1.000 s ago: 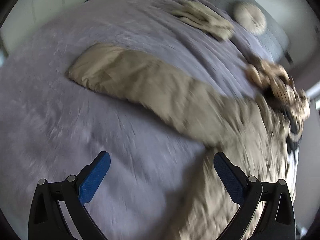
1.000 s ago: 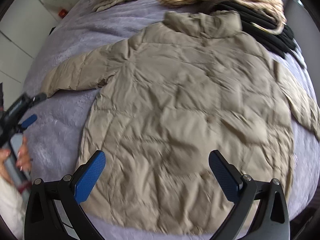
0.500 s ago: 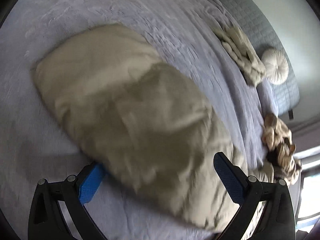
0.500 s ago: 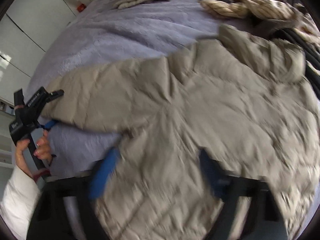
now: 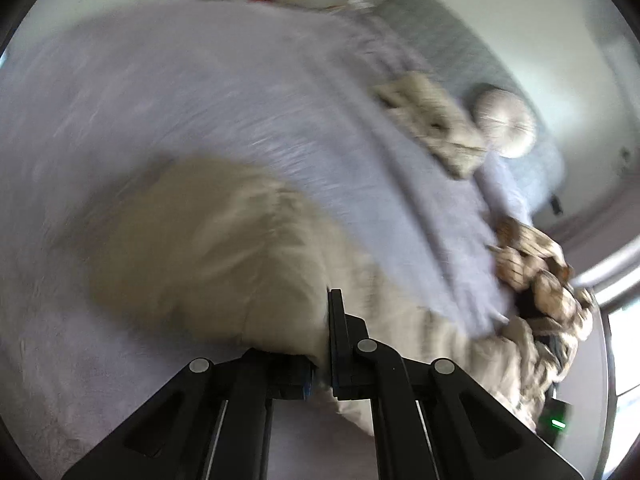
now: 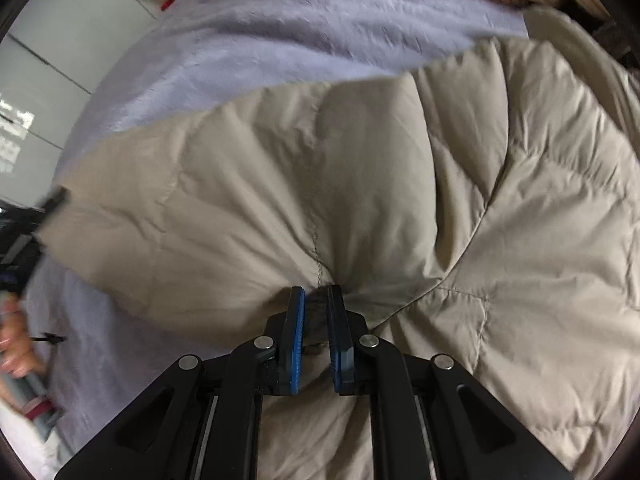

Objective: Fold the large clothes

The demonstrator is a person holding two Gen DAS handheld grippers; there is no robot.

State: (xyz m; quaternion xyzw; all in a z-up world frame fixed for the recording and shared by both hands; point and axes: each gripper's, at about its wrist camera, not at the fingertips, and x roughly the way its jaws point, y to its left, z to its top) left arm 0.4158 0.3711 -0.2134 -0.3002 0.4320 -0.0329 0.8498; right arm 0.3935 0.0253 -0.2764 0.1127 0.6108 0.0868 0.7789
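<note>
A beige quilted puffer jacket lies spread on a bed with a lilac cover. My right gripper is shut on a pinch of the jacket's fabric at the seam where the sleeve meets the body. My left gripper is shut on the cuff end of the jacket's sleeve; the left wrist view is blurred by motion. The left gripper also shows at the left edge of the right wrist view, at the sleeve's end.
A folded beige garment and a round cushion lie near the grey headboard. A heap of striped and dark clothes sits at the bed's right side. White cupboards stand beyond the bed.
Both grippers were open above the jacket. They moved down and closed: the left on the sleeve end, the right on the fabric at the sleeve seam.
</note>
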